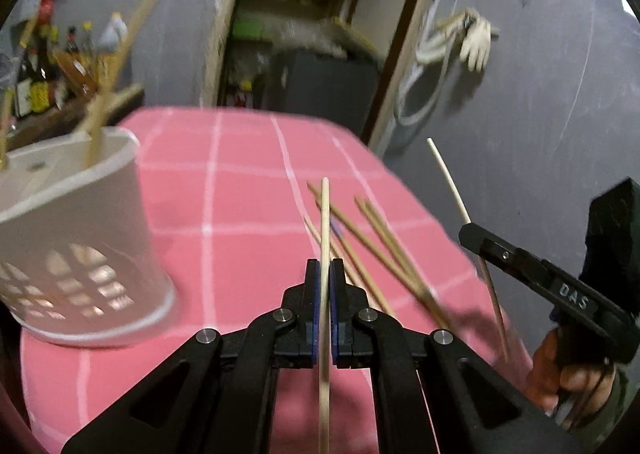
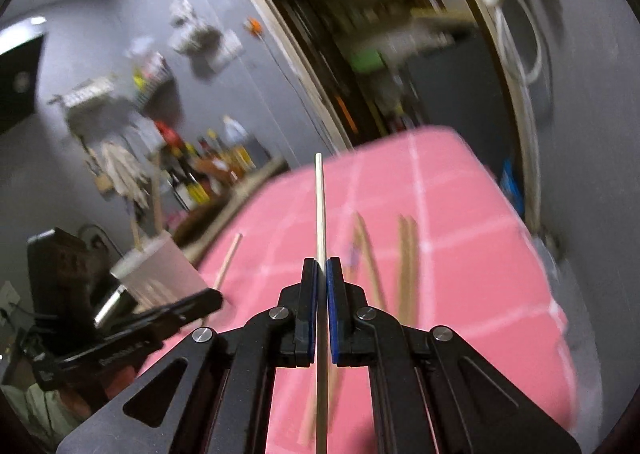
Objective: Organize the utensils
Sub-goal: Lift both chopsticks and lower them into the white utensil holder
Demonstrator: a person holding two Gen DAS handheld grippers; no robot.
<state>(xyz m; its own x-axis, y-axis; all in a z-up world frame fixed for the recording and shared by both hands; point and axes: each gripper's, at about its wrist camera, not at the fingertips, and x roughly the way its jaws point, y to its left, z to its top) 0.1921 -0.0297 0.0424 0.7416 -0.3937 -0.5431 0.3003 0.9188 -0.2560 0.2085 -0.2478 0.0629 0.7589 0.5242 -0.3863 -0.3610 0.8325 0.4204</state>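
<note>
Chopsticks are what this is about. From the left wrist: one pale stick (image 1: 325, 238) is clamped between the fully closed pads of the left gripper (image 1: 325, 274), held above the pink cloth (image 1: 240, 194). Off to the right, the right gripper (image 1: 474, 238) is seen pinching a second stick (image 1: 448, 182). About five loose sticks (image 1: 360, 230) are counted on the cloth, blurred; one white holder (image 1: 80, 214) stands at left with roughly three sticks already in it. Slippage could be caused by so thin a grip.

From the right wrist: the right gripper (image 2: 322, 274) is shut on its stick (image 2: 319, 206). Four or so loose sticks (image 2: 406, 254) are counted, smeared. The holder's rim could be clipped by a long stick and the holder tipped.
</note>
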